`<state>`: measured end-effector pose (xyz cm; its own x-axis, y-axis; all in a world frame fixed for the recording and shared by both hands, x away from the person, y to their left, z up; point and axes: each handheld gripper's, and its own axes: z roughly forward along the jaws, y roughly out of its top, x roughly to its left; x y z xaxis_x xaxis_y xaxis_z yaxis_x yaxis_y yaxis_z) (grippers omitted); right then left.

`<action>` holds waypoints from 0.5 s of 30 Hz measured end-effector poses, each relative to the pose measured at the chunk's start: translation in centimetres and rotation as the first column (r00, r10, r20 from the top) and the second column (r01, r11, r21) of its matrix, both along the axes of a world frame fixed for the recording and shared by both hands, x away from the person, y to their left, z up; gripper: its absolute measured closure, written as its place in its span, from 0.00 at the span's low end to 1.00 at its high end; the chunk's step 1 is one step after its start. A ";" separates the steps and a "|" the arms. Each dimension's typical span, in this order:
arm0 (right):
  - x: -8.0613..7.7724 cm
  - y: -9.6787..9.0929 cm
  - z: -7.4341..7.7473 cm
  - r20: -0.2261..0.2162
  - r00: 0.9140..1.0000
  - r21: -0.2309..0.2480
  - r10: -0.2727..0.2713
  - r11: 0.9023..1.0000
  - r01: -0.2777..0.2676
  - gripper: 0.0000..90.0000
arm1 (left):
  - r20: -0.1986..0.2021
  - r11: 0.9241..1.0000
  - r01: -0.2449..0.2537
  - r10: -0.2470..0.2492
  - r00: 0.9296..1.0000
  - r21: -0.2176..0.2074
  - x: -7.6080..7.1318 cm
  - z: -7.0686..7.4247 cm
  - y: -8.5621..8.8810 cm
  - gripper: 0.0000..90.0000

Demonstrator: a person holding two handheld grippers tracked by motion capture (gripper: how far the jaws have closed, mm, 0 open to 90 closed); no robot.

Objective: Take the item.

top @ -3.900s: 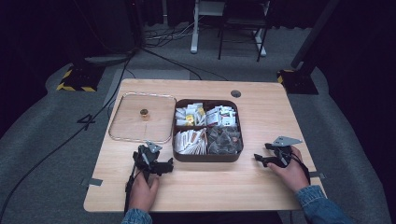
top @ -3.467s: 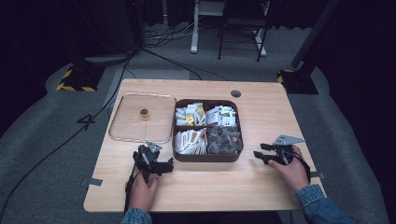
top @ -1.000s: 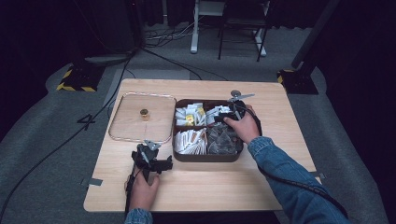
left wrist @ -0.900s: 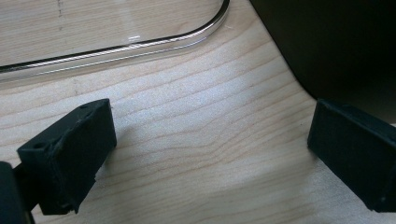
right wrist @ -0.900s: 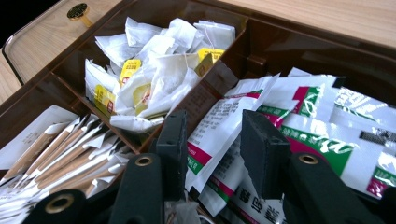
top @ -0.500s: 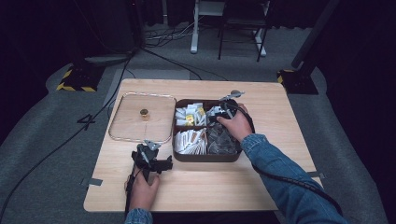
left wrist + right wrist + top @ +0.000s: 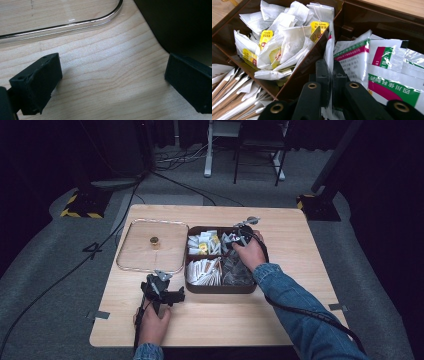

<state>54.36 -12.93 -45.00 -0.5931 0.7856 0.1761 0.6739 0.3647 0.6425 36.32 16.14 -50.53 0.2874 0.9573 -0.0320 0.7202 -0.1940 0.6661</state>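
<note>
right gripper (image 7: 329,82): jaws clamped on the edge of a white sachet (image 7: 329,53) at the divider of the brown box (image 7: 192,287) | lift straight up, slowly, clear of neighbours | left gripper (image 7: 112,82): jaws apart, resting on table (image 7: 105,72) beside clear lid (image 7: 135,251) | writing: green-and-red packets (image 7: 392,65) bear Chinese characters, unreadable; yellow tea-bag tags (image 7: 320,26) illegible

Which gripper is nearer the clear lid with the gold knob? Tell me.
Left. The left gripper rests on the table just beside the clear lid's near edge; the right gripper is over the compartment box beyond.
</note>
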 end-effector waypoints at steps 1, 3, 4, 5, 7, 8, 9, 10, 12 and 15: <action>0.0 0.0 0.0 0.001 1.000 -0.001 0.003 1.000 -0.003 0.98 | 0.000 1.000 0.000 0.000 1.000 0.001 0.0 0.0 0.0 0.02; -0.1 -0.1 0.1 0.006 1.000 -0.005 0.010 1.000 -0.010 0.98 | 0.000 1.000 0.000 0.000 1.000 0.000 0.0 0.0 0.0 0.02; -0.2 -0.1 0.2 0.008 1.000 0.001 0.010 1.000 -0.010 0.98 | 0.000 1.000 0.000 0.000 1.000 0.000 0.0 0.0 0.0 0.02; -0.3 -0.2 0.3 0.009 1.000 0.002 0.010 1.000 -0.010 0.98 | 0.000 1.000 0.000 0.000 1.000 0.001 0.0 0.0 0.0 0.02; -0.5 -0.3 0.7 0.016 1.000 0.013 0.011 1.000 -0.012 0.98 | -0.001 1.000 -0.003 0.003 1.000 0.001 0.1 0.0 0.0 0.02; -0.6 -0.5 0.9 0.023 1.000 0.017 0.013 1.000 -0.013 0.98 | -0.001 1.000 -0.005 0.005 1.000 0.002 0.1 0.0 0.0 0.02; -0.7 -0.6 1.1 0.022 1.000 0.024 0.012 1.000 -0.013 0.98 | -0.001 1.000 -0.005 0.005 1.000 0.002 0.1 0.0 0.0 0.02; -0.8 -0.7 1.4 0.027 1.000 0.034 0.011 0.999 -0.012 0.98 | -0.001 1.000 -0.005 0.005 1.000 0.002 0.1 0.0 0.0 0.02; -0.9 -1.1 2.0 0.036 0.999 0.049 0.014 0.999 -0.016 0.98 | -0.001 1.000 -0.005 0.005 1.000 0.003 0.1 0.0 0.0 0.02; -1.1 -1.6 2.9 0.043 0.999 0.067 0.014 0.998 -0.017 0.98 | -0.001 1.000 -0.004 0.004 1.000 0.003 0.1 0.0 0.0 0.02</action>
